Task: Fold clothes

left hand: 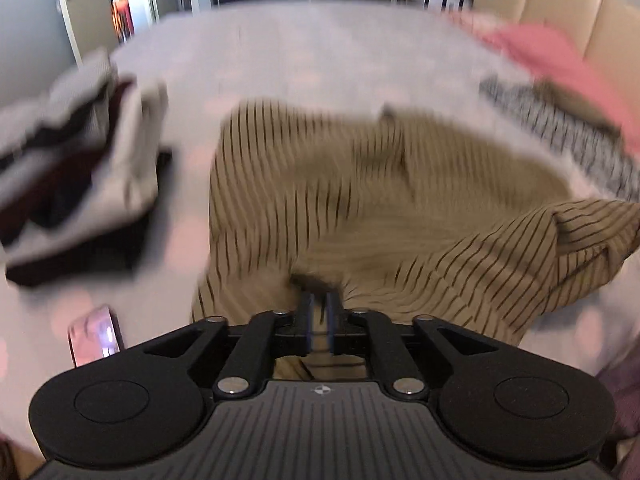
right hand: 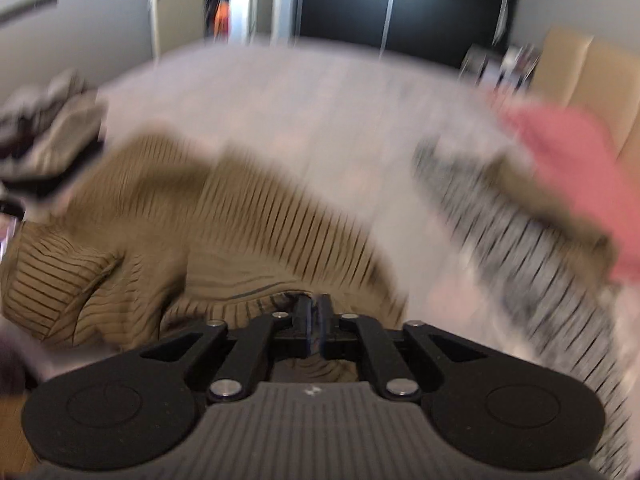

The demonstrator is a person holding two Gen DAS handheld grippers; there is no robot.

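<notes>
Striped tan garment (left hand: pixel 320 200) spread on bed (left hand: pixel 300 60), long axis 9-to-3; edge pinched at 12 by left tool (left hand: pixel 319 312), right tool (right hand: pixel 314 316), both narrow.

My right gripper (right hand: pixel 313 304) sits at six o'clock, its jaws nearly together with tan fabric at the tips — the tan striped garment (right hand: pixel 224 232) spreads toward nine. At three o'clock lie a grey striped garment (right hand: pixel 520 240) and a pink one (right hand: pixel 568 152) — all on the pale bed (right hand: pixel 300 100).

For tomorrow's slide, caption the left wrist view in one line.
Left gripper at the near edge of a tan striped garment on the bed, folded stack alongside.
</notes>
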